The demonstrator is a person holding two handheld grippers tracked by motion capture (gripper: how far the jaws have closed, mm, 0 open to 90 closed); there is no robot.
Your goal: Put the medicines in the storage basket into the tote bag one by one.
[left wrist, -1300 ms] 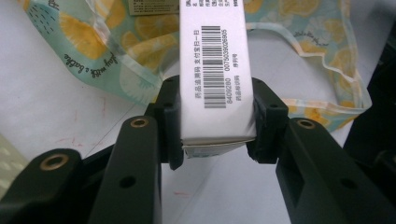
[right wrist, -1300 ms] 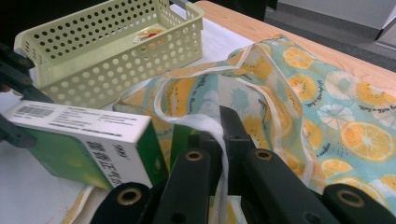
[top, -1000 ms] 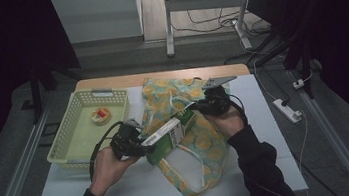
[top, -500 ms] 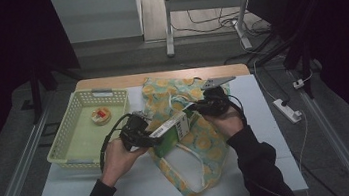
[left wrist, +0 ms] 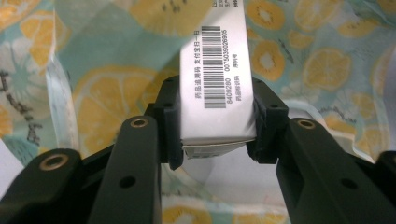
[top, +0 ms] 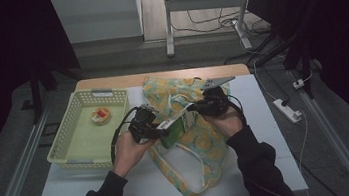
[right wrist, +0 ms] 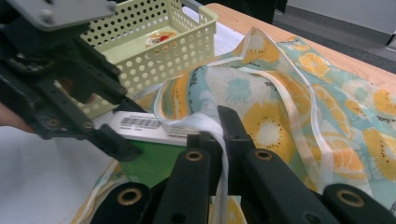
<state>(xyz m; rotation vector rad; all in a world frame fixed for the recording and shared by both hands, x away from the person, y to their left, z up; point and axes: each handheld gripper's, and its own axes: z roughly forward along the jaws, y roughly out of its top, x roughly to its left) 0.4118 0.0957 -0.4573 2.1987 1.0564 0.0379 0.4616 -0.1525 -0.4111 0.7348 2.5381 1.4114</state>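
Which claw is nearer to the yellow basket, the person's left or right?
Left. The left claw, shut on the box, sits just beside the basket. The right claw, pinching the bag's edge, is farther off, beyond the box.

Two hand-held grippers hold a green box (top: pixel 178 126) at a fruit-print bag (top: pixel 203 142).

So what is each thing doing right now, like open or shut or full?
Left hand-held gripper: shut on the box.
Right hand-held gripper: shut on the bag's rim.
Box: closed, going end-first into the bag.
Fruit-print bag: lying flat, mouth held open.
Basket: upright, one small item inside.
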